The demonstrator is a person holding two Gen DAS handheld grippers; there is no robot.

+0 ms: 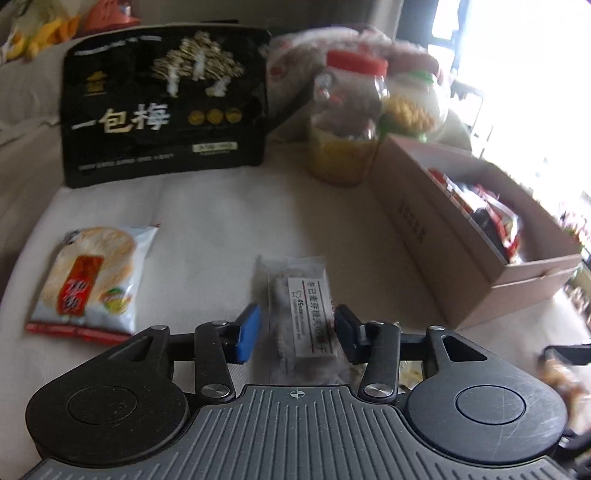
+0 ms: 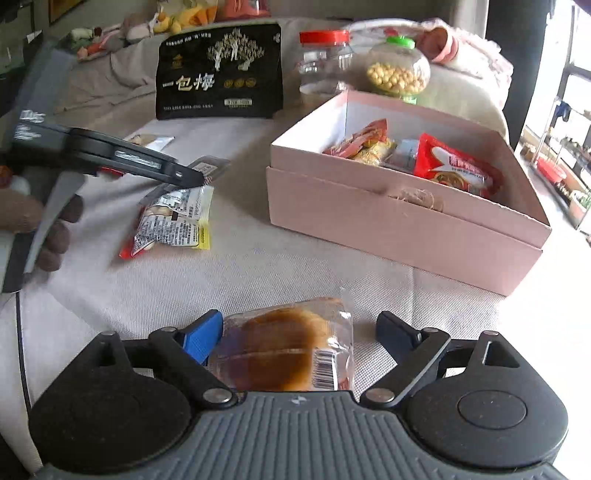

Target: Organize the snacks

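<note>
Pale cloth surface (image 2: 258, 258), perhaps a sofa: pink box (image 2: 369, 221), black pouch (image 2: 219, 74), two jars (image 2: 325, 59), snack packets (image 2: 177, 225).

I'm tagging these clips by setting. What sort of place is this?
Probably a home living room: snacks lie on a fabric sofa cushion, soft toys sit along its back, and a bright window stands beside it.
</note>
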